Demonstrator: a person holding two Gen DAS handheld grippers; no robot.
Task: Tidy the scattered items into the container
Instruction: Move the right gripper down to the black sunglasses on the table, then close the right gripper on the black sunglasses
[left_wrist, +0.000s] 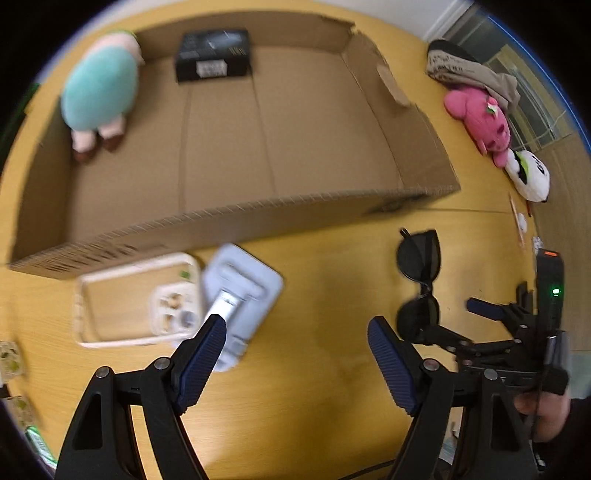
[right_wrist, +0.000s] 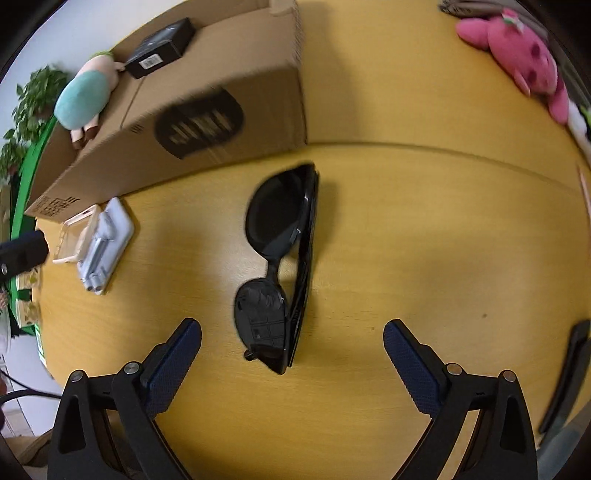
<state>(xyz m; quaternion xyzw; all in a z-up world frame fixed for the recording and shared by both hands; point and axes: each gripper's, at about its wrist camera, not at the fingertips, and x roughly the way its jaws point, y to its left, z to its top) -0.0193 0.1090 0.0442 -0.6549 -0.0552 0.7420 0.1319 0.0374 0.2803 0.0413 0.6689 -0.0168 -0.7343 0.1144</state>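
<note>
An open cardboard box (left_wrist: 236, 221) (right_wrist: 229, 122) lies on the yellow table and holds a teal plush (left_wrist: 98, 92) and a black carton (left_wrist: 214, 55). Folded black sunglasses (right_wrist: 280, 258) (left_wrist: 419, 284) lie in front of it. My right gripper (right_wrist: 291, 354) is open, its fingers either side of the near lens; it shows in the left wrist view (left_wrist: 443, 325). My left gripper (left_wrist: 297, 343) is open and empty above a pale blue phone stand (left_wrist: 240, 299) beside a clear phone case (left_wrist: 136, 299).
A pink plush (left_wrist: 480, 118) (right_wrist: 517, 51), a white plush (left_wrist: 528, 173) and a crumpled beige cloth (left_wrist: 469, 70) lie at the table's right edge. Small packets (left_wrist: 11, 358) lie at the left. A potted plant (right_wrist: 33, 99) stands beyond the box.
</note>
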